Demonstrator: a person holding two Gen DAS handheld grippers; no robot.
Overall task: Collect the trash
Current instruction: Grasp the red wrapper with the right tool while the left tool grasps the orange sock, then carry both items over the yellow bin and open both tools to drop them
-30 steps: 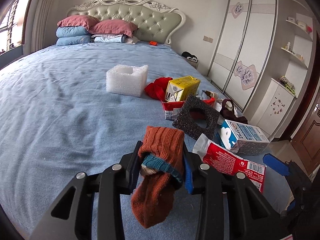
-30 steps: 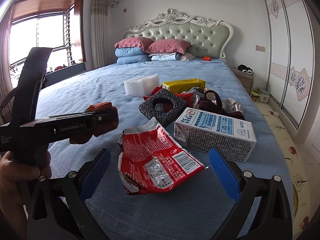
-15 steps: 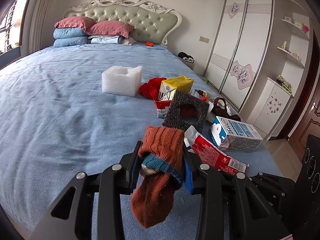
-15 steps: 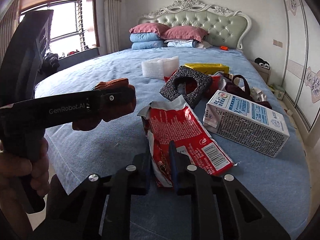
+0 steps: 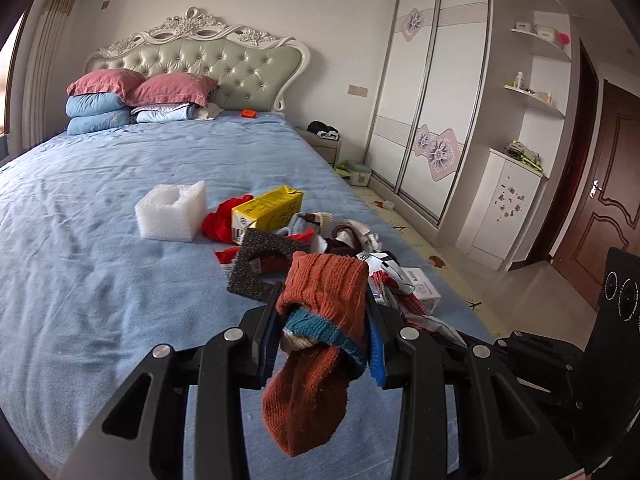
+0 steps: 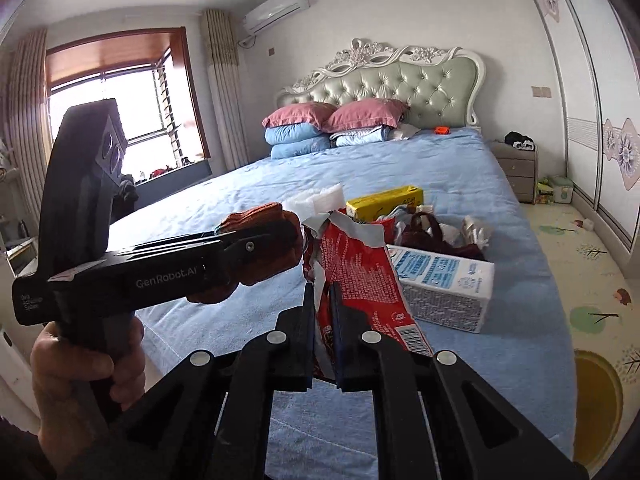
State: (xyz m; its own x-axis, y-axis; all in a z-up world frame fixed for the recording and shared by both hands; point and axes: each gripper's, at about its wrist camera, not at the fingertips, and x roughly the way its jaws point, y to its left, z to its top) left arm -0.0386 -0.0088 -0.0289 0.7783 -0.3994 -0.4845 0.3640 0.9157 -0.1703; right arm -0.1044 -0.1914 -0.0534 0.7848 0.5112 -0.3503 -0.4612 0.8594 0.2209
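Observation:
My left gripper [image 5: 322,334] is shut on an orange-brown knitted sock [image 5: 320,320] with a teal cuff, held above the blue bed. It also shows in the right wrist view [image 6: 256,248]. My right gripper [image 6: 324,308] is shut on a torn red snack wrapper [image 6: 360,276] and holds it lifted off the sheet. On the bed lie a white and blue carton [image 6: 444,284], a yellow carton [image 5: 268,210], a dark foam frame [image 5: 260,266] and a white foam block [image 5: 172,212].
The blue bed [image 5: 100,240] has a pile of clothes and packaging near its right edge [image 6: 436,228]. Pillows [image 5: 136,100] lie at the headboard. A wardrobe [image 5: 428,112] and a wooden door [image 5: 600,200] stand to the right. A nightstand [image 6: 516,168] is beside the bed.
My right gripper has lifted the red wrapper off the bed after shutting on it. My left gripper has pulled back with the sock.

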